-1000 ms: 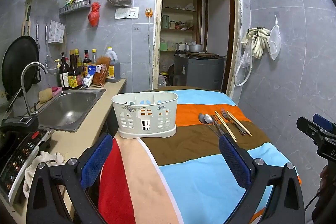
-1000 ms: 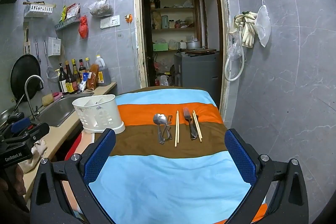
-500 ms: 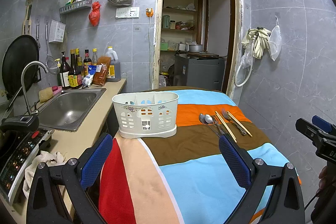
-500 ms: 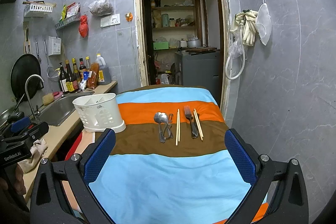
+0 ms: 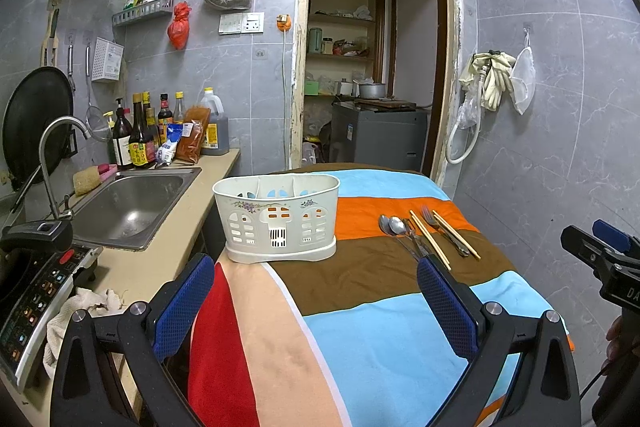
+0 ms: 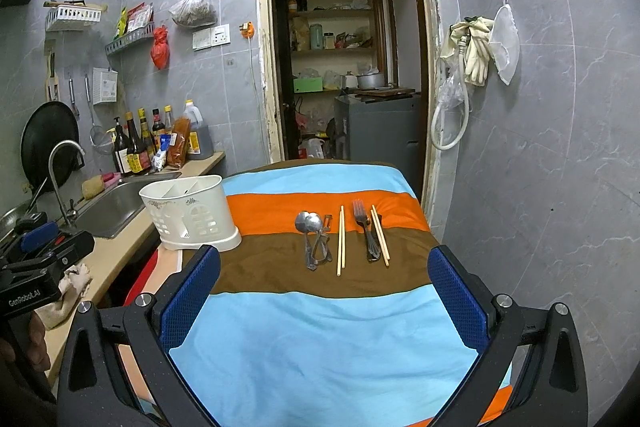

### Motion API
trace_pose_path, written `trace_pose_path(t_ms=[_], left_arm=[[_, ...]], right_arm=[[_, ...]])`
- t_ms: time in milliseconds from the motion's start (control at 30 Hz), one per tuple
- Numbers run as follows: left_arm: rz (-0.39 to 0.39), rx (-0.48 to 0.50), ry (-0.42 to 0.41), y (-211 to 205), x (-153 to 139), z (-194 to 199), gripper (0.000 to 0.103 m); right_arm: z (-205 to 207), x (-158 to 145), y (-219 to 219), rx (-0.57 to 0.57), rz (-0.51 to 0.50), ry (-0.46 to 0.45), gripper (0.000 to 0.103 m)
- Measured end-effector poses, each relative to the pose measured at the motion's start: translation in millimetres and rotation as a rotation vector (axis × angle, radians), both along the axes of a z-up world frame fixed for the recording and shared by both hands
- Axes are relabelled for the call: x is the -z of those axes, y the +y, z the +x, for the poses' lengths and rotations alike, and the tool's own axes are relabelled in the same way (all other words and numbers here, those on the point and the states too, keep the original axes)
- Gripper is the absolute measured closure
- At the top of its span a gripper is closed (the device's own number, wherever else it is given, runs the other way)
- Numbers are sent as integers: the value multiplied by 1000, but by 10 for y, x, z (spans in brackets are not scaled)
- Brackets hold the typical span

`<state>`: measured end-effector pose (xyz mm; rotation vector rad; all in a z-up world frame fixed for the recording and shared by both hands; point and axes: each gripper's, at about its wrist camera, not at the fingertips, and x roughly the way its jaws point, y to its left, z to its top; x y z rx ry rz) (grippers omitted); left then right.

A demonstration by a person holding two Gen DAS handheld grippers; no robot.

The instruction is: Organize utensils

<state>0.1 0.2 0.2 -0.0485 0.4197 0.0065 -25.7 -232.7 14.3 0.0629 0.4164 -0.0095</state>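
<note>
The spoons (image 6: pixel 309 223), fork (image 6: pixel 362 223) and chopsticks (image 6: pixel 340 239) lie in a row to the right of the white caddy (image 6: pixel 188 215) on the striped cloth (image 6: pixel 320 339)-covered desk. They look thin, stiff and slippery, probably best pinched mid-handle. The left tongs (image 5: pixel 316 299) and right tongs (image 6: pixel 324 303) both gape empty, well short of the caddy.

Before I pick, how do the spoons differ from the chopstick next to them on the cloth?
The spoons are shiny metal; the chopstick is pale, wood-coloured. The spoons have round bowls at the far end; the chopstick is a thin straight stick throughout. The two spoons lie bunched together, bowls overlapping; the chopstick lies apart to their right. Both lie flat on the striped cloth, lengthwise toward the right gripper, outside the white caddy.
</note>
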Motion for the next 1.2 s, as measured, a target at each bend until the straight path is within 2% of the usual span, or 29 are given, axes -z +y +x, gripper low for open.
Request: trace_pose_path(t_ms=[800, 867, 1200], left_arm=[[-1, 0, 0, 2, -1, 0, 1], [-1, -1, -1, 2, -2, 0, 1], [-2, 0, 0, 1, 0, 1, 1]], right_arm=[[20, -44, -33, 0, 0, 4, 1], [25, 126, 88, 1, -3, 4, 1], [34, 156, 107, 3, -4, 7, 1]])
